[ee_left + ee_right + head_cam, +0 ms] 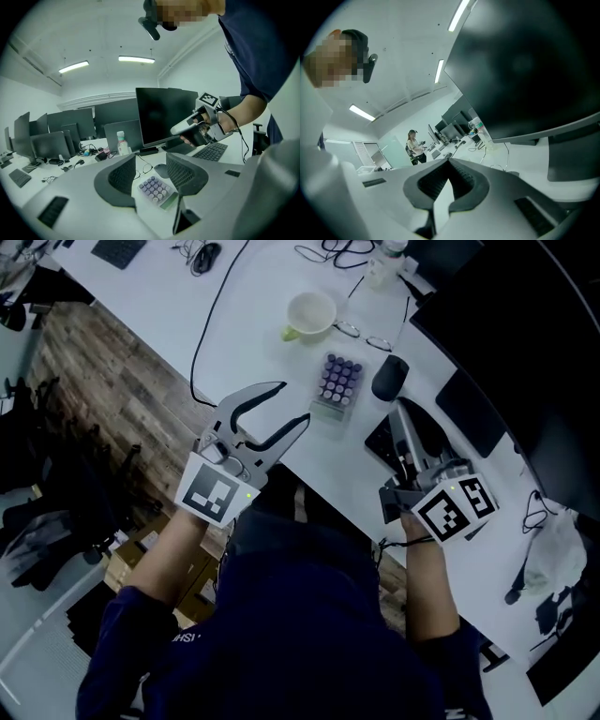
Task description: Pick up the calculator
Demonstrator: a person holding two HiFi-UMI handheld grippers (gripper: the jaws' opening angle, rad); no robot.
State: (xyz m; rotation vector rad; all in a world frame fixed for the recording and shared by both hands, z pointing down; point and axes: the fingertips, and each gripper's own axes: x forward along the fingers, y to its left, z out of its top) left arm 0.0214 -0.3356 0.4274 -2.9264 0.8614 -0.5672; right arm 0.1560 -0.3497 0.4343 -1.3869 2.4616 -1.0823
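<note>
Surface point(262, 334): white and smooth under your tongs, matt with a faint sheen.
Floor point(103, 381): grainy wood planks, at your nine o'clock.
Calculator point(337, 382): pale plastic, with smooth rounded purple keys and a glossier greenish display strip.
Left tongs point(151, 168): matt grey plastic; the inner faces are dark and mesh-textured.
Right tongs point(449, 161): the same matt grey shell, with dark ribbed inner faces.
Cup point(309, 313): smooth and pale, at eleven o'clock from the calculator.
Sleeves point(281, 634): your dark blue cloth, matt.
Monitor point(525, 65): black screen with a dull sheen.

No legible text, brand or number anywhere; calculator point(337, 383) keys too small and blurred for reading.
</note>
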